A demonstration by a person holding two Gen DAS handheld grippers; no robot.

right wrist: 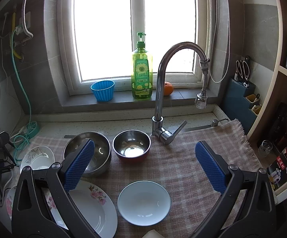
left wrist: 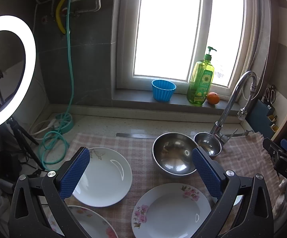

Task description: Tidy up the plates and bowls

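Left gripper (left wrist: pixel 141 170) and right gripper (right wrist: pixel 144 166): blue-padded fingers spread wide, nothing held. Nothing stacked yet: three white floral plates (left wrist: pixel 171 210), two round steel bowls (right wrist: pixel 87 154) and one pale blue bowl (right wrist: pixel 144 202) lie singly on the pink checked cloth (right wrist: pixel 183 158). Judged at start; all sorting left.

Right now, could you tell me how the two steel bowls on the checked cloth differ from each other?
The large steel bowl is clearly wider than the small steel bowl. The large one is bare metal outside; the small one has a red outside. The small one sits nearer the faucet. Both stand upright, empty and shiny, side by side.
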